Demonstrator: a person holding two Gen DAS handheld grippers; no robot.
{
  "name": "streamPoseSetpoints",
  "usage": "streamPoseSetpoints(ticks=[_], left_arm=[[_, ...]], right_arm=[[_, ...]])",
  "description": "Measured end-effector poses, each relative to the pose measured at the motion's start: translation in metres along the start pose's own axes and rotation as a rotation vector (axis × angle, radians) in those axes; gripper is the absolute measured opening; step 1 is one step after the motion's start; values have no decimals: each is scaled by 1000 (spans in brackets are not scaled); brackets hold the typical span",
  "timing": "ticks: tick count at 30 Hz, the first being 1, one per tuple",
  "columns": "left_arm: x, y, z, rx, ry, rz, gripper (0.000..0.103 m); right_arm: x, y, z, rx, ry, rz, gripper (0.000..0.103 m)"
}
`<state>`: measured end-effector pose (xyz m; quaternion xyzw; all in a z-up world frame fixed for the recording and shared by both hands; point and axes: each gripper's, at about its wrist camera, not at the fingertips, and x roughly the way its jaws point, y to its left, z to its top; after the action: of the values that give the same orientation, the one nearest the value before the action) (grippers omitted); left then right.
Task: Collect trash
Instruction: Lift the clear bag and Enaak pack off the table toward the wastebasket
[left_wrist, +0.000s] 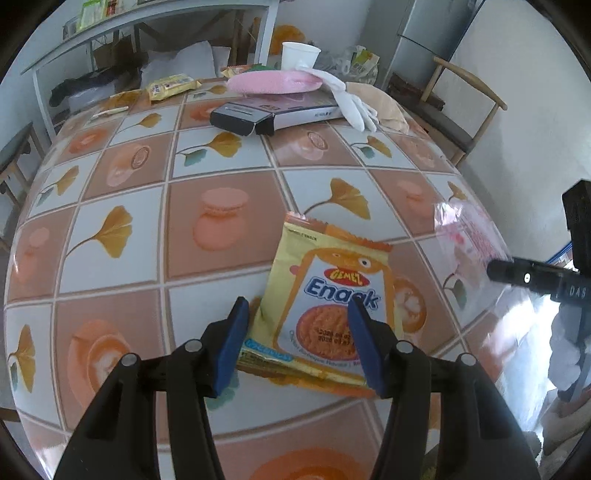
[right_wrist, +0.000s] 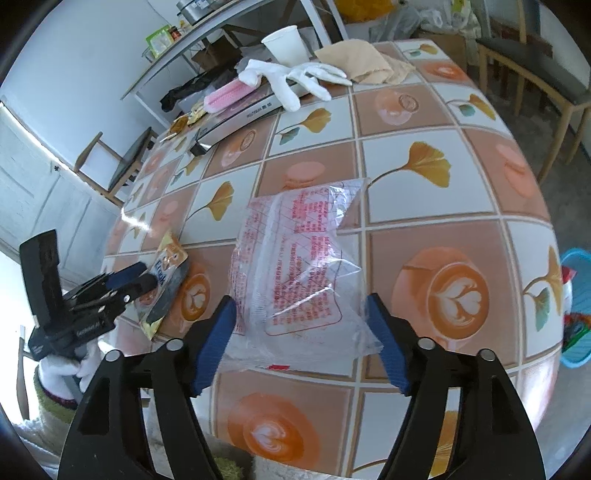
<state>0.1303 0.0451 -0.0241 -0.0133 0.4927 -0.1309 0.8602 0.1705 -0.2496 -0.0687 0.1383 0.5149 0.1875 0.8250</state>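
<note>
- Yellow foil marks the snack wrapper (left_wrist: 325, 306) lying flat on the tiled-pattern tablecloth (left_wrist: 155, 236), near the table's front edge, its printed face up.
- The left gripper (left_wrist: 295, 343) hangs over the snack wrapper's near end, its blue pads (left_wrist: 231, 343) spread apart with the packet's lower half between them; neither pad is seen pressing on it.
- A clear plastic bag (right_wrist: 299, 273) with red print lies crumpled on the cloth to the right of the snack wrapper, apart from it.
- The right gripper (right_wrist: 301, 339) stands over the bag's near edge, jaws parted wide, one blue pad on either side of the bag; whether the pads touch the film cannot be told.
- In the right wrist view the left gripper (right_wrist: 127, 278) shows from the side at the snack wrapper (right_wrist: 166, 280), carried by a white-gloved hand (right_wrist: 66, 369).
- Well beyond the snack wrapper, at the table's far side, a long flat box (left_wrist: 280, 110) bears a pink pad (left_wrist: 269, 83) and a white glove (left_wrist: 351, 99); a white paper cup (left_wrist: 297, 55) stands behind them.
- A second yellow packet (left_wrist: 170, 86) lies at the far left of the box.
- A blue basket (right_wrist: 576, 306) sits below the table's right edge, far from the snack wrapper.
</note>
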Motion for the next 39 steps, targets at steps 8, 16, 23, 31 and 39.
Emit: streamPoseSetpoints(ticks=[8,16,23,31,39], left_arm=[[3,-27,-11,133,8,117,53],[2,-36,-16,129,-27,154,42],[0,-31,-17,90,-42,131,7],[-6,-25,-16,30,-81,93,2],[-22,-22,-3,-7,-158,74,1]], right_arm=[[-1,3,7,-11,-30,-39,77],[-1,5,5,-22,-39,-92,79],[3,4,3,-10,-37,-114,79],[11,10,0,-32,-34,-161,65],[10,10,-3,-39,-60,-218,51]])
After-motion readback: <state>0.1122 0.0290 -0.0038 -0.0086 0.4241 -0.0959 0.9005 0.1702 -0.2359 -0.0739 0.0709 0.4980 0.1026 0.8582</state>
